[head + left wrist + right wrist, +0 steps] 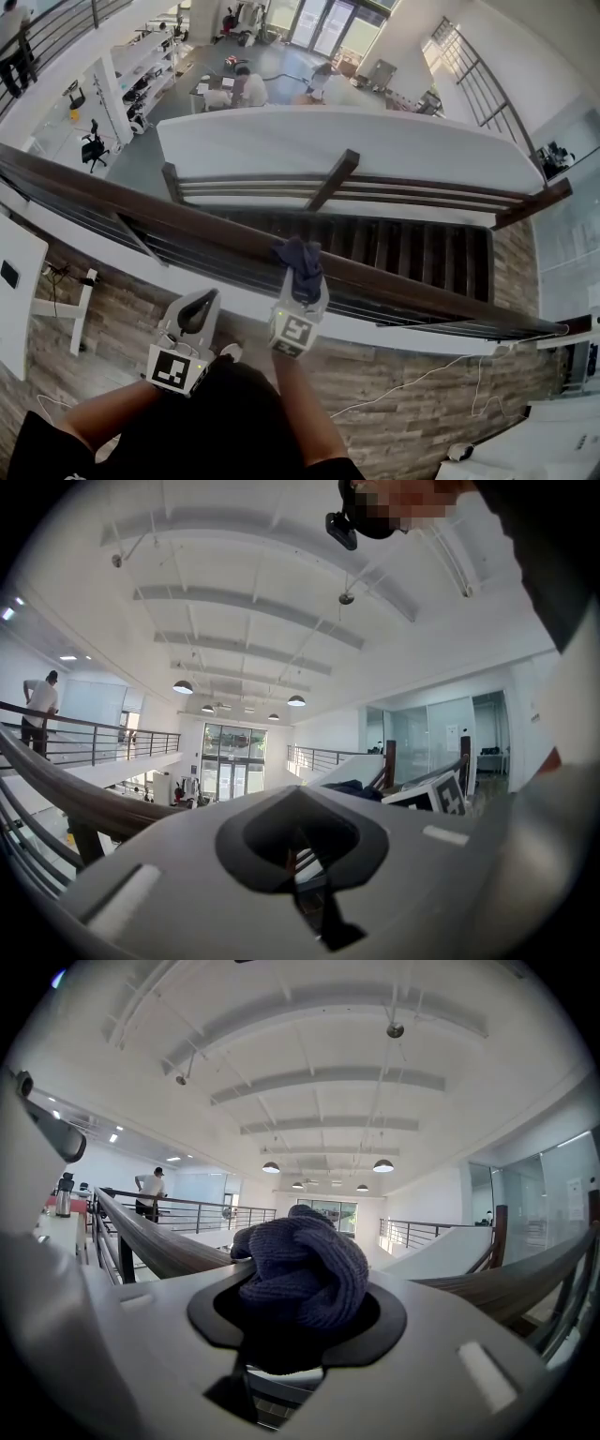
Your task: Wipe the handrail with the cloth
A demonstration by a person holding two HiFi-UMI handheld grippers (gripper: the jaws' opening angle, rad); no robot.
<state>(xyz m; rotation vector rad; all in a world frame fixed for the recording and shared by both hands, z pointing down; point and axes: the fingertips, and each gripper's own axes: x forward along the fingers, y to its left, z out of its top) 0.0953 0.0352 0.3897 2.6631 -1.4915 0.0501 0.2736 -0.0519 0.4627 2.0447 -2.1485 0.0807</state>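
From the landing, the biggest thing in front of the person is the open stairwell, where the stairs [394, 253] drop away on the far side of the guard. The dark wooden handrail [141, 208] caps that guard and crosses the whole scene from left to right.

The right gripper [302, 277] reaches out to the handrail about midway along. Its jaws are clamped on a bunched dark blue cloth [302, 258], and the wad sits on top of the handrail, seemingly touching the wood. The left gripper [194, 314] hangs on the near side, left of the other and short of the handrail, with its jaws together and nothing between them.

This looks like the wiping stroke itself, with long stretches of handrail on either side to be covered. To do it well, the wad should be pressed down firmly enough that knit, not the jaw tips, meets the wood. It should then be drawn along the line of the handrail in long, even passes rather than dabs. Because the cloth is balled up, only a small patch probably makes contact. Tilting the gripper towards the near edge and then the far edge would cover the rounded sides too. The clamp needs to be tight, as the drag of the wood could tug the cloth loose and drop it down the stairwell.
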